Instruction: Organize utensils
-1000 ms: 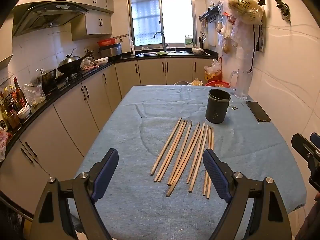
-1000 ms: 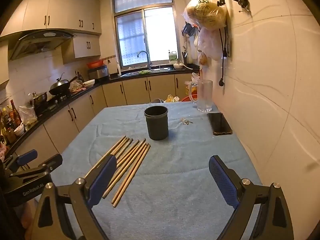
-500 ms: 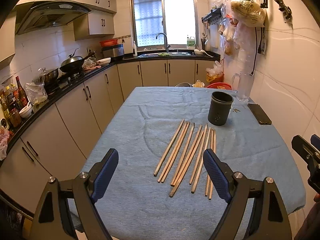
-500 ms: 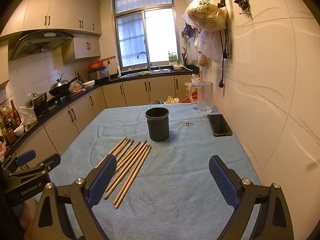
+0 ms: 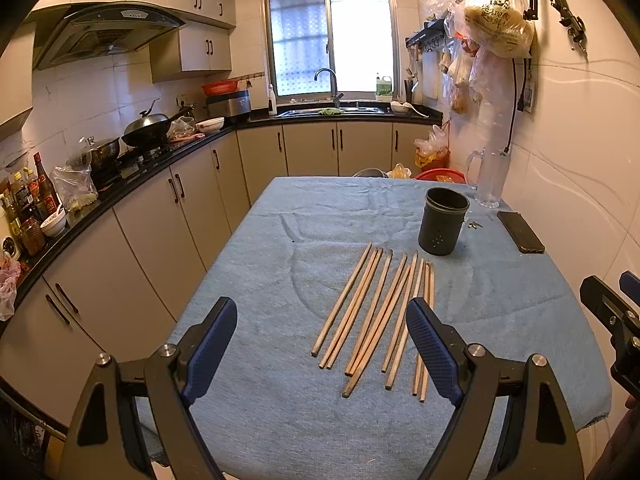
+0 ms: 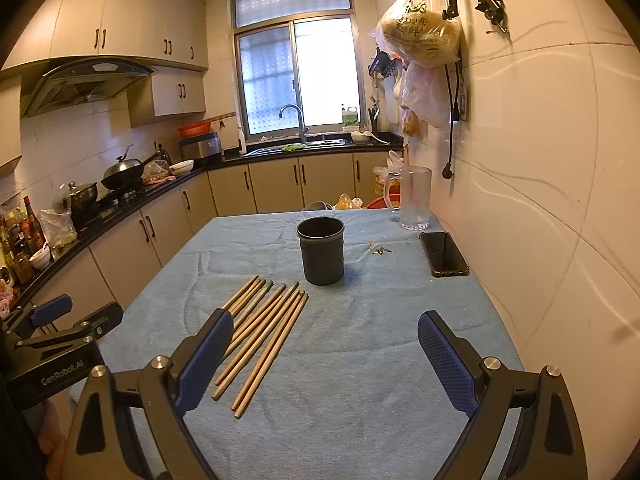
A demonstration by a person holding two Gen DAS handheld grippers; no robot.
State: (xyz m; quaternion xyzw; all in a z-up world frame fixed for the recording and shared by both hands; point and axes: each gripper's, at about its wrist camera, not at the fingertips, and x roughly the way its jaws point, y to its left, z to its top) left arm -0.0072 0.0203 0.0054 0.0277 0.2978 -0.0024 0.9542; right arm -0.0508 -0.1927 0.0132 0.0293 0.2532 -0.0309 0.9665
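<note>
Several wooden chopsticks (image 5: 380, 316) lie side by side on the blue tablecloth (image 5: 280, 280), pointing toward a dark round utensil holder (image 5: 442, 222) that stands upright just beyond them. They also show in the right wrist view (image 6: 262, 332), with the holder (image 6: 322, 256) behind. My left gripper (image 5: 322, 348) is open and empty above the near table edge, its right finger beside the chopsticks' near ends. My right gripper (image 6: 324, 360) is open and empty, to the right of the chopsticks.
A black phone (image 5: 520, 232) lies near the wall at the right, with a glass mug (image 5: 490, 178) and small keys (image 6: 380, 250) behind the holder. Kitchen counter and cabinets (image 5: 160, 200) run along the left. Bags (image 6: 420, 32) hang on the right wall.
Both grippers have drifted slightly; the chopsticks and holder sit a little lower and farther in view. Nothing was taken hold of.
</note>
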